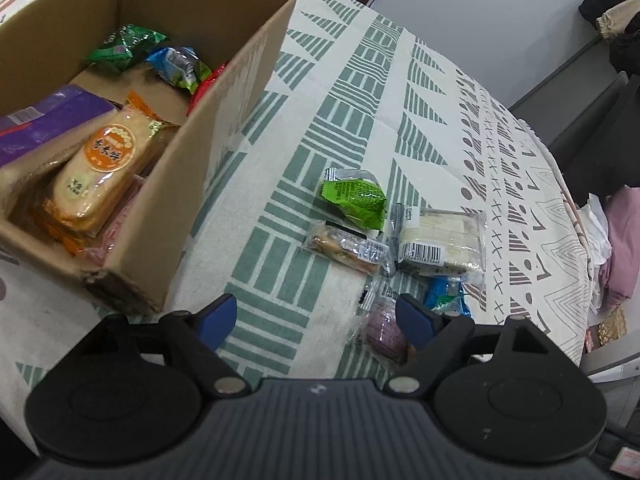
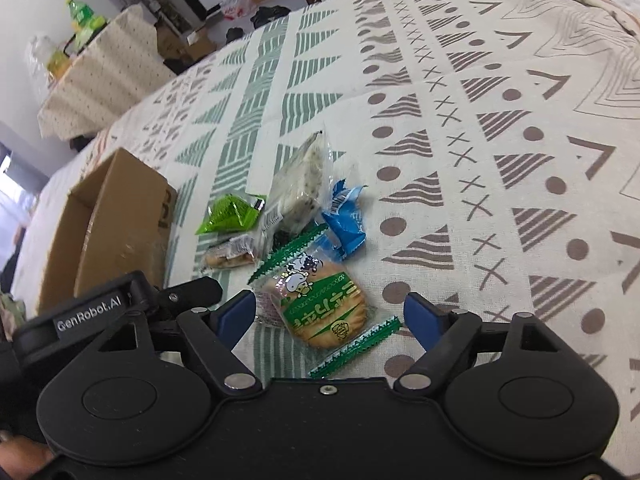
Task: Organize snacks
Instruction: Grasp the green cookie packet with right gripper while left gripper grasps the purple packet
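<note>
Right gripper is spread wide, blue pads either side of a round cracker packet with green zigzag ends, nothing pinched; the packet lies flat on the patterned cloth. Just beyond it sits the little heap: a blue wrapper, a clear pack of pale bars, a lime-green pouch and a small clear-wrapped biscuit, all touching or nearly so. To the right of the heap the cloth runs bare and open toward the far edge.

Left gripper is wide open too, holding nothing, hovering over a bare stretch of green-striped cloth. Its right pad sits just beside a purplish wrapped snack. Past that, the same heap from the other side: biscuit, lime pouch, pale bars.

To the left stands the cardboard box, top open, its near corner scuffed, well apart from the heap with a clear lane of cloth between. Inside: an orange-labelled rice cracker pack leaning on a purple package, a dark green bag, a blue-and-green packet, and something red against the wall.
</note>
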### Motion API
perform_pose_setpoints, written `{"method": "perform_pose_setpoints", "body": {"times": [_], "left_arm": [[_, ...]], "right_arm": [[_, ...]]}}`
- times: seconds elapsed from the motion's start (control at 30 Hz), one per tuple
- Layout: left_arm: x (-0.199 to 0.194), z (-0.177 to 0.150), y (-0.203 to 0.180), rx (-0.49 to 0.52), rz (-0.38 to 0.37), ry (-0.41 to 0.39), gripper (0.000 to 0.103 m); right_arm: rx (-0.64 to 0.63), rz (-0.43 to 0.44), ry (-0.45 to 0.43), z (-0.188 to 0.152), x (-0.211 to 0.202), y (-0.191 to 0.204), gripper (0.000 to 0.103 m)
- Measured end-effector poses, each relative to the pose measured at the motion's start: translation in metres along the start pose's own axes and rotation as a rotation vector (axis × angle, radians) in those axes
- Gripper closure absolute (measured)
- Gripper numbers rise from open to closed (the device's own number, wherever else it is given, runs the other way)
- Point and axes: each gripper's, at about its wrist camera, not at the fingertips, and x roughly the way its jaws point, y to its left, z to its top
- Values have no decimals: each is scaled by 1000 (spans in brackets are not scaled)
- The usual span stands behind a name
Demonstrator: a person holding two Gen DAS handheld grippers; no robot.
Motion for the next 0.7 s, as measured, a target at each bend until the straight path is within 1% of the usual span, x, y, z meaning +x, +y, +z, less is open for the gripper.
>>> {"method": "perform_pose_setpoints", "body": {"times": [0.13, 0.2, 0.23, 0.3, 0.37, 0.47, 0.53, 0.7], "left_arm": [[6, 0, -5, 14, -14, 20, 24], [8, 0, -9, 27, -19, 21, 24], [9, 0, -11, 35, -23, 21, 24], [11, 1, -15, 43, -27, 26, 24], [14, 1, -19, 51, -31, 33, 24], [17, -1, -25, 76, -31, 44, 28], [20, -2, -28, 89, -30, 54, 32], [24, -3, -39, 132, -41, 57, 36]], "right_arm": [[-16, -27, 34, 0, 12, 0, 36], [-9, -23, 26, 0, 12, -1, 40], [-6, -18, 19, 0, 11, -2, 44], [7, -11, 10, 2, 8, -4, 48], [19, -13, 7, 2, 7, -7, 49], [30, -29, -4, 1, 3, -11, 50], [38, -56, -12, 2, 2, -15, 51], [75, -131, -36, 1, -5, -25, 51]]}}
